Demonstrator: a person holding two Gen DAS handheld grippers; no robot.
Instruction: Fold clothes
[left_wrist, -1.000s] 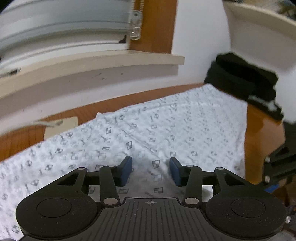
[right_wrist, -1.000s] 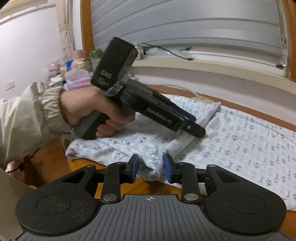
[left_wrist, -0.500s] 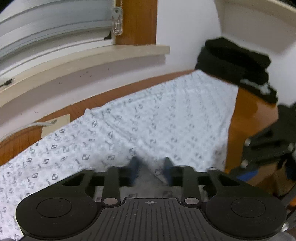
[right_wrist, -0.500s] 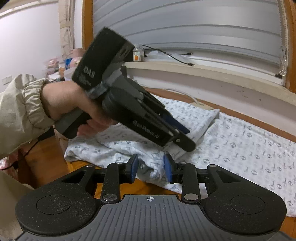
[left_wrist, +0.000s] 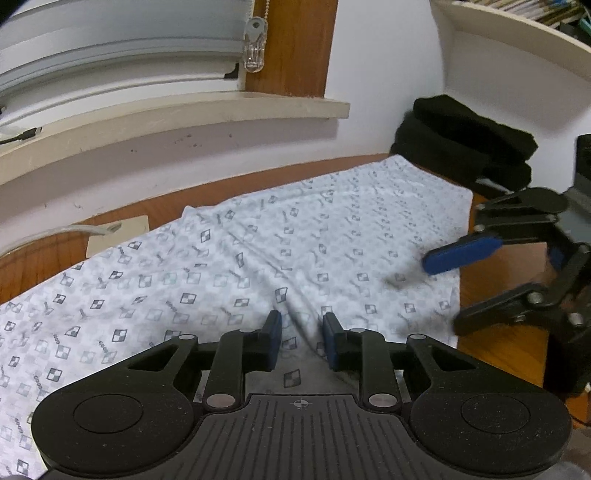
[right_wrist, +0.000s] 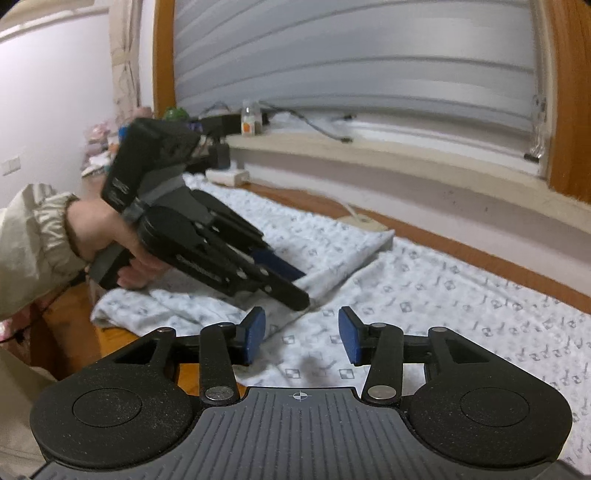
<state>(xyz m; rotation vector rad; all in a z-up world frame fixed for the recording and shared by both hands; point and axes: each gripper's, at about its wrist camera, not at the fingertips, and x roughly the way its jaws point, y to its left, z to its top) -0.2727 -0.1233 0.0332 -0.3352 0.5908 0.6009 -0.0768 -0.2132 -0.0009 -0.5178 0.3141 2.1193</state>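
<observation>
A white garment (left_wrist: 332, 236) with small checked motifs lies spread on the wooden table (left_wrist: 495, 343). Its left part is folded over into a thicker layer (right_wrist: 332, 266). My left gripper (left_wrist: 301, 332) is shut on a raised ridge of this cloth, pinched between the blue pads. In the right wrist view, a hand (right_wrist: 107, 236) holds the left gripper (right_wrist: 303, 286) at the fold's edge. My right gripper (right_wrist: 301, 332) hangs just above the garment's near part. Its jaws are opening, and the pads touch no cloth. In the left wrist view, the right gripper (left_wrist: 443, 295) is over the garment's right edge.
A pile of black clothes (left_wrist: 469, 144) sits at the table's far right corner under a white shelf (left_wrist: 517, 44). A window sill (left_wrist: 184, 110) runs along the back wall. On the sill are bottles (right_wrist: 251, 122) and cables. A beige adapter with a cord (left_wrist: 118, 236) lies beside the garment.
The left jaws narrowed onto a ridge of cloth. The right jaws widened, and that gripper moved inward over the garment, coming into the left wrist view.
</observation>
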